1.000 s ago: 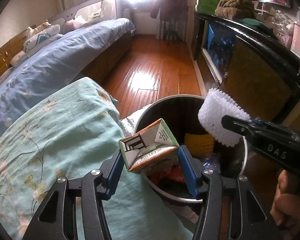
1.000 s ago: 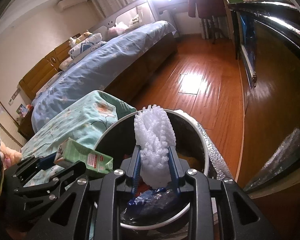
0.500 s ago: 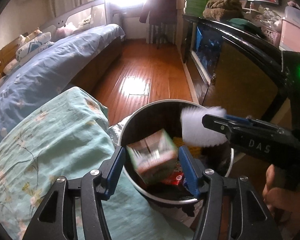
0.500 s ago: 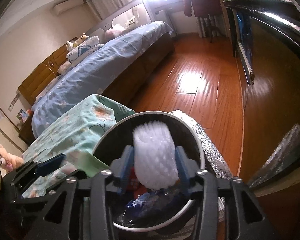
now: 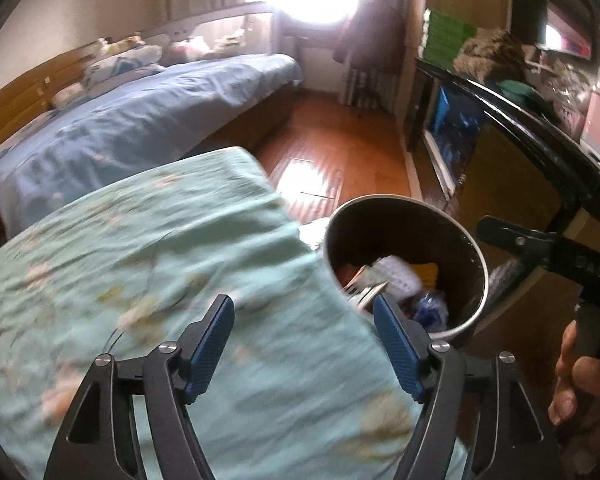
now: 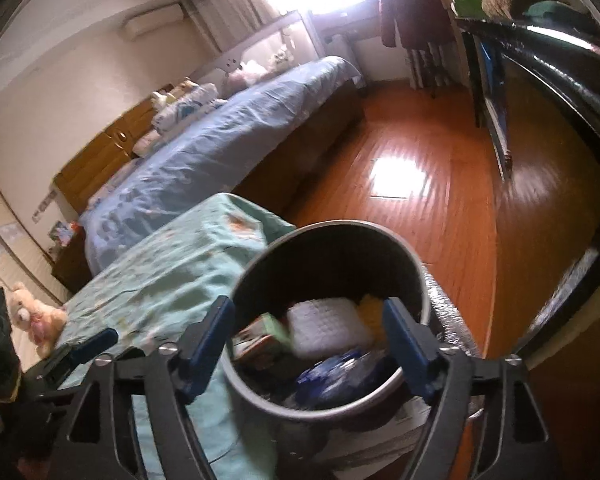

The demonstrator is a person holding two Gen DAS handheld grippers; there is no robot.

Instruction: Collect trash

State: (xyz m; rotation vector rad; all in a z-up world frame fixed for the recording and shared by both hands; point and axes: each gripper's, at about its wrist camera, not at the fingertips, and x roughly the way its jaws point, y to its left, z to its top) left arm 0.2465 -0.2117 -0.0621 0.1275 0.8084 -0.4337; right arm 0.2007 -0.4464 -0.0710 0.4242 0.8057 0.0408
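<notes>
Trash bin [image 6: 332, 240]: carton [image 6: 260, 338] and white foam piece [image 6: 326, 326] lie inside, below my right gripper [image 6: 308, 344]; both my grippers' jaws are opening, empty, left gripper [image 5: 304, 344] beside it over the cloth.

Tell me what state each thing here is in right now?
Left gripper: jaws opening, nothing between them.
Right gripper: jaws opening, nothing between them.
Bin: lidless, upright, partly filled.
Carton: lying in the bin, blurred.
White foam: lying in the bin beside the carton.
Blue wrapper: crumpled in the bin.
Green cloth: spread out, wrinkled.
Bed: made.
</notes>
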